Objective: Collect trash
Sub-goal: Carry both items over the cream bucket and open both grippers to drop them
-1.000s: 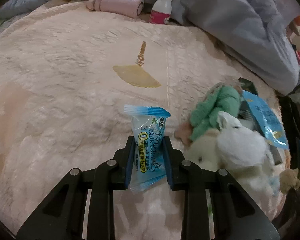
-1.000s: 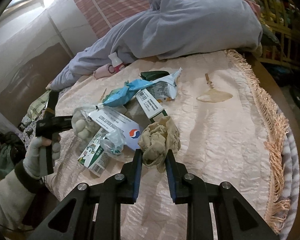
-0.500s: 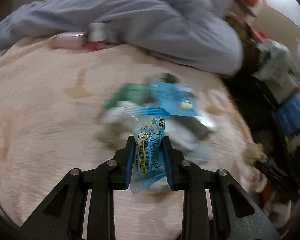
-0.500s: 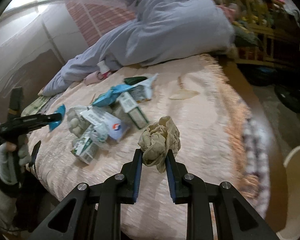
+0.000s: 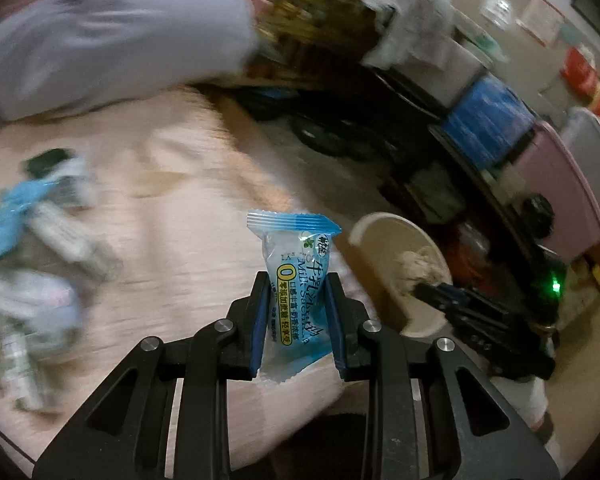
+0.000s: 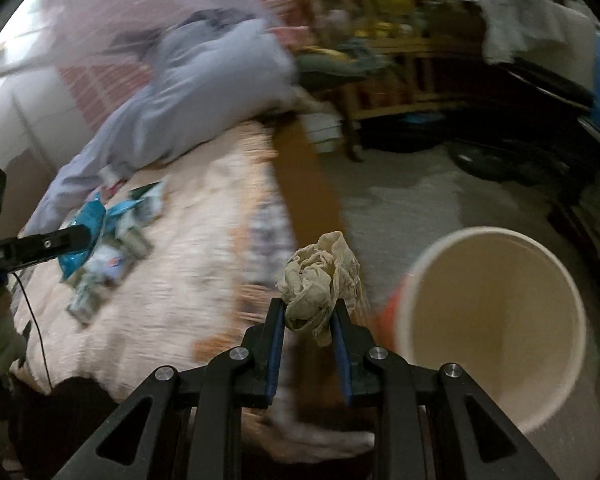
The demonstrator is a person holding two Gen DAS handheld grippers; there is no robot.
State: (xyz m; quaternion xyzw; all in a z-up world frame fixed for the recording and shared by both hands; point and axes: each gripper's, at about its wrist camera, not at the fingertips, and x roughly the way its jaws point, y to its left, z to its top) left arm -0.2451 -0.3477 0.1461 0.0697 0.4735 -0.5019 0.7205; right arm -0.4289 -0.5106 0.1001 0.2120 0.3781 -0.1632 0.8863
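Note:
My left gripper [image 5: 296, 284] is shut on a blue and clear snack wrapper [image 5: 296, 276] and holds it above the pink bedspread [image 5: 172, 248] near its right edge. My right gripper [image 6: 307, 306] is shut on a crumpled beige tissue [image 6: 320, 276] and holds it beside the bed edge, just left of a beige trash bin [image 6: 496, 320]. The bin also shows in the left wrist view [image 5: 400, 240], with the right gripper [image 5: 418, 284] and its tissue over it. The left gripper shows at the left of the right wrist view [image 6: 76, 238].
A blurred pile of wrappers and cartons [image 6: 112, 240] lies on the bed; it also shows in the left wrist view [image 5: 32, 240]. A grey quilt [image 6: 204, 88] lies at the head. Storage boxes [image 5: 488, 120] and wooden furniture [image 6: 400, 76] stand beyond the floor.
Both grippers have swung right, away from the trash pile and toward the bed edge, each holding its item. The beige bin has come into view close to the right gripper.

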